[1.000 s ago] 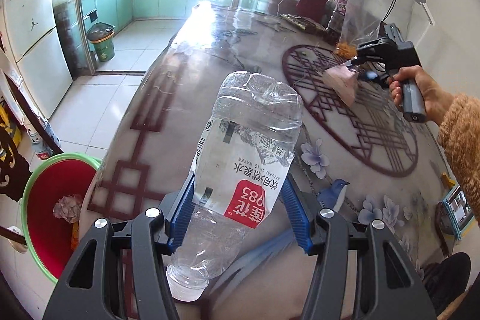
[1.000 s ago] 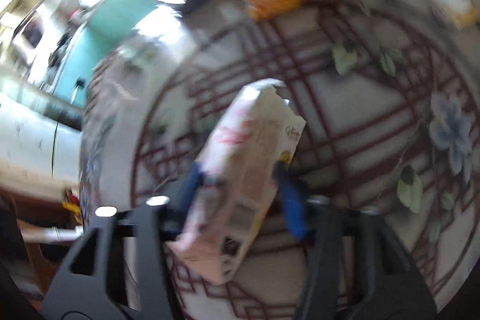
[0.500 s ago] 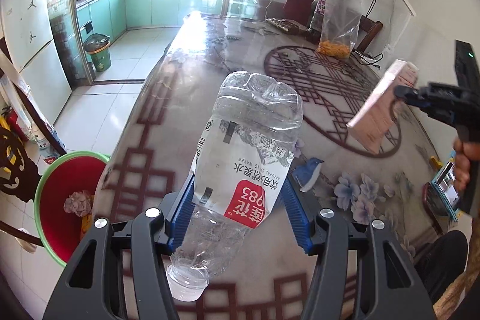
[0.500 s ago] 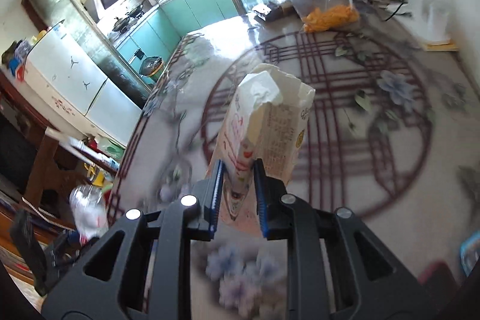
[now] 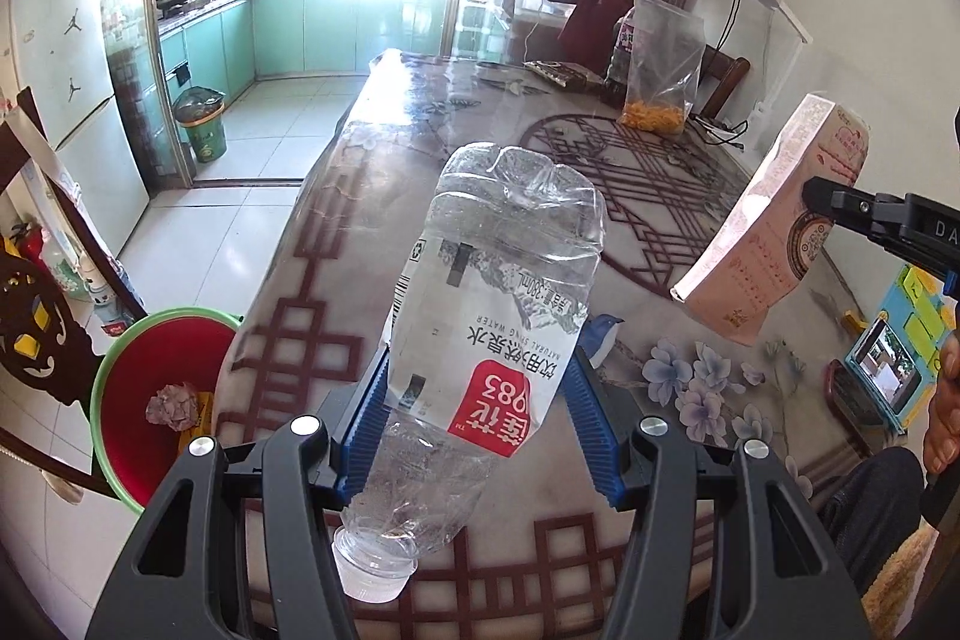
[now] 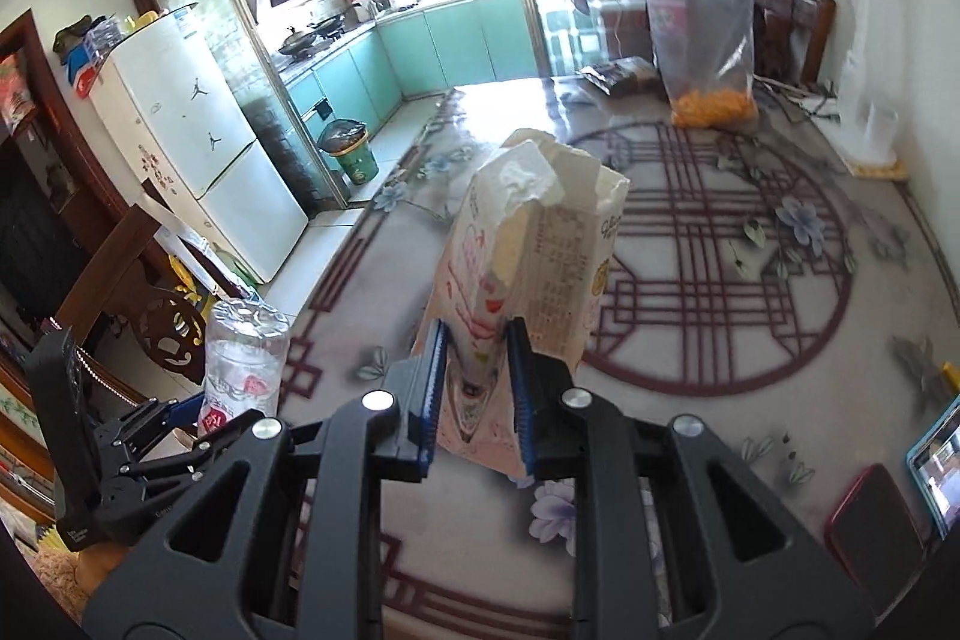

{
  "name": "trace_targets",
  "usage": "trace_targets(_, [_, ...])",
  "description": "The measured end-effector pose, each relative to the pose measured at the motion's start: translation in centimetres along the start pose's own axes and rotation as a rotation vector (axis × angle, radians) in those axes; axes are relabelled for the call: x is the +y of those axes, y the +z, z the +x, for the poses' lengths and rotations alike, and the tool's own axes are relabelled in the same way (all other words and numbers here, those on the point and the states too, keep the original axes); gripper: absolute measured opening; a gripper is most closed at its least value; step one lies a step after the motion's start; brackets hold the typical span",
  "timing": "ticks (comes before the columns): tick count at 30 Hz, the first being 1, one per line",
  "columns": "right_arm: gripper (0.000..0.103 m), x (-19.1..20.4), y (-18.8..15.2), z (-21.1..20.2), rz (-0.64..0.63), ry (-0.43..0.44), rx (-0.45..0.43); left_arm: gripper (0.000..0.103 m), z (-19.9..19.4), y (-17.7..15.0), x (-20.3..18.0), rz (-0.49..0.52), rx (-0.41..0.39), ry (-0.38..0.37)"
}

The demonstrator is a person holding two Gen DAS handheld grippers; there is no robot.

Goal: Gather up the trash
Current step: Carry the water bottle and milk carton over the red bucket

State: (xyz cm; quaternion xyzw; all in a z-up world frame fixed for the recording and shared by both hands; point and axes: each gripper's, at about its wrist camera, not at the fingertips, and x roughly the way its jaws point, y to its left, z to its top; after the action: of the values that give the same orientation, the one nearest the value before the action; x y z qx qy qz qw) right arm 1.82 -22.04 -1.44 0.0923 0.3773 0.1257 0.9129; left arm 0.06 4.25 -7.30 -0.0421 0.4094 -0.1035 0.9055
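Observation:
My left gripper (image 5: pixel 477 421) is shut on an empty clear plastic water bottle (image 5: pixel 486 316) with a red label, held cap-down above the table's near end. My right gripper (image 6: pixel 477 388) is shut on a crushed pink and white carton (image 6: pixel 528 274), its torn top pointing away. In the left wrist view the carton (image 5: pixel 774 232) hangs at the right, above the table. In the right wrist view the bottle (image 6: pixel 243 358) and the left gripper show at lower left. A red bin with a green rim (image 5: pixel 129 340) stands on the floor left of the table, crumpled paper inside.
The patterned table (image 6: pixel 720 250) carries a clear bag of orange snacks (image 6: pixel 708 40), a dark packet (image 6: pixel 618 73), a red phone (image 6: pixel 870 520) and a blue-cased phone (image 5: pixel 888 376). A green bin (image 5: pixel 201 127) stands by the kitchen door. A dark wooden chair (image 5: pixel 36 328) is at left.
The right gripper has lifted the carton off the table and carried it toward the near end, rolling it upright. The left gripper with the bottle rose and drew back a little.

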Motion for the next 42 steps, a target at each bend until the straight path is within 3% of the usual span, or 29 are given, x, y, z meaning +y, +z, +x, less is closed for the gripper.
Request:
trace_targets(10, [0.021, 2.9, 0.4, -0.2, -0.067, -0.016, -0.012, 0.054, -0.9, 0.1, 3.1, -0.044, -0.018, 0.037])
trace_targets(17, [0.021, 6.5, 0.6, 1.5, -0.128, 0.034, 0.020, 0.054, -2.2, 0.7, 8.0, -0.115, -0.045, 0.112])
trace_targets(24, [0.021, 12.8, -0.3, 4.5, -0.212, 0.119, 0.085, 0.054, -3.2, 0.3, 13.0, -0.171, -0.046, 0.184])
trace_targets(34, [0.021, 19.9, -1.5, 7.0, -0.300, 0.200, 0.150, 0.054, -2.8, -1.6, 17.0, -0.253, -0.023, 0.179])
trace_targets(42, [0.021, 21.2, -1.8, 7.6, -0.319, 0.206, 0.174, 0.054, -2.3, -1.6, 16.8, -0.244, -0.012, 0.161])
